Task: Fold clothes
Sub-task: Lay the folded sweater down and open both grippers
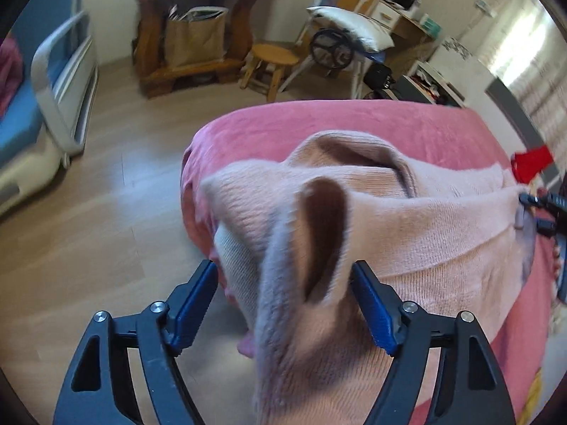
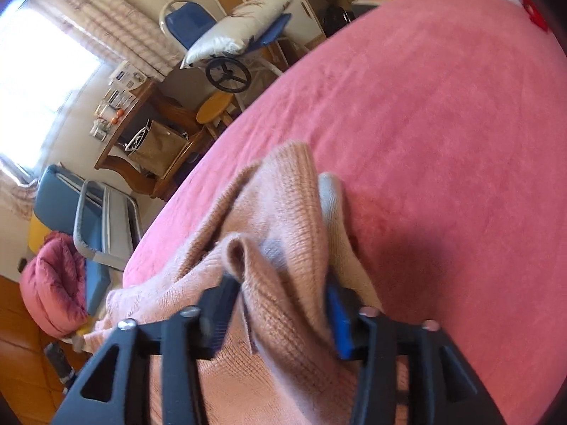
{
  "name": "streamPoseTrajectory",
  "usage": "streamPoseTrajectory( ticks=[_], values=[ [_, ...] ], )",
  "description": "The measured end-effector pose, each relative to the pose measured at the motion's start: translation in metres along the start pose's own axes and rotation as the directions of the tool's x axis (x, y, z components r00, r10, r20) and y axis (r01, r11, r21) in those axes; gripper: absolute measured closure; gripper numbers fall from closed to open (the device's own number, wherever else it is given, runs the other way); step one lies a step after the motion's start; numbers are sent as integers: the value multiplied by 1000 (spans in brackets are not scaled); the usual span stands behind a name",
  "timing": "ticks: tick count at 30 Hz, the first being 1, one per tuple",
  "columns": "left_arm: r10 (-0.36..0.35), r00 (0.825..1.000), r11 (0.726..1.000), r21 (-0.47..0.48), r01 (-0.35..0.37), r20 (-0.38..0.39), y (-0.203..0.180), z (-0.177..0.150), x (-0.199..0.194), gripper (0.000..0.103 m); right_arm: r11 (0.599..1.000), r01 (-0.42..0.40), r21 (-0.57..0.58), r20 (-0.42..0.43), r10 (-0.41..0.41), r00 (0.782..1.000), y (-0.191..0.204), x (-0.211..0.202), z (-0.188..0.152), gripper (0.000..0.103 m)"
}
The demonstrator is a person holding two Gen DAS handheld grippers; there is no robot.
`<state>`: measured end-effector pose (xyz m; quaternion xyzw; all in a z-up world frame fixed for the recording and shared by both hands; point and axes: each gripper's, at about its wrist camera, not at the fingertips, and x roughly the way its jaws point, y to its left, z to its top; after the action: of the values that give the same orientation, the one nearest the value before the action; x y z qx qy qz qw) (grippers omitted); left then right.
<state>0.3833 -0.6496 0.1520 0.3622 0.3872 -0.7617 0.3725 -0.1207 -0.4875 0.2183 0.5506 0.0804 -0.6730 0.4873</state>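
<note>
A pale pink knit sweater (image 1: 407, 219) lies rumpled on a bed with a pink cover (image 1: 319, 124), near the bed's corner. My left gripper (image 1: 283, 269) is open, its blue pads (image 1: 193, 304) wide apart, and a raised fold of the sweater stands loosely between them. In the right wrist view the same sweater (image 2: 290, 212) is bunched on the pink cover (image 2: 443, 141). My right gripper (image 2: 280, 283) is open too, straddling another upright fold without pinching it. The right gripper's black tip (image 1: 542, 212) shows at the sweater's far edge in the left wrist view.
Wood floor (image 1: 88, 212) drops away left of the bed. Beyond stand a wooden stool (image 1: 274, 55), a wooden shelf holding a brown bag (image 1: 195, 35), a chair with a white pillow (image 1: 354, 24) and a blue railed cot (image 1: 53, 81). A red object (image 1: 531, 163) sits at the right edge.
</note>
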Motion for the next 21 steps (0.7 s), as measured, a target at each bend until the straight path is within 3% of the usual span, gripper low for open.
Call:
streamPoseTrajectory(
  ticks=[2, 5, 9, 12, 15, 21],
  values=[
    [-5, 1000, 999, -44, 5, -1, 9, -4, -5, 25, 999, 34, -11, 62, -33, 998, 0, -19, 2, 17],
    [13, 1000, 994, -108, -12, 9, 23, -11, -17, 25, 997, 75, -7, 150, -73, 986, -2, -52, 3, 16],
    [76, 997, 984, -165, -72, 18, 29, -26, -37, 25, 989, 129, -67, 179, -116, 977, 6, -91, -17, 16],
    [106, 994, 989, -101, -105, 10, 2, -46, -50, 25, 957, 200, -210, 141, -173, 975, 33, -104, -56, 16],
    [84, 996, 996, -14, -84, -7, -36, -72, -57, 25, 911, 239, -336, 100, -218, 971, 59, -104, -103, 16],
    [7, 999, 988, 157, 0, -41, -122, -123, -74, 22, 857, 215, -468, 38, -224, 974, 111, -101, -197, 16]
  ],
)
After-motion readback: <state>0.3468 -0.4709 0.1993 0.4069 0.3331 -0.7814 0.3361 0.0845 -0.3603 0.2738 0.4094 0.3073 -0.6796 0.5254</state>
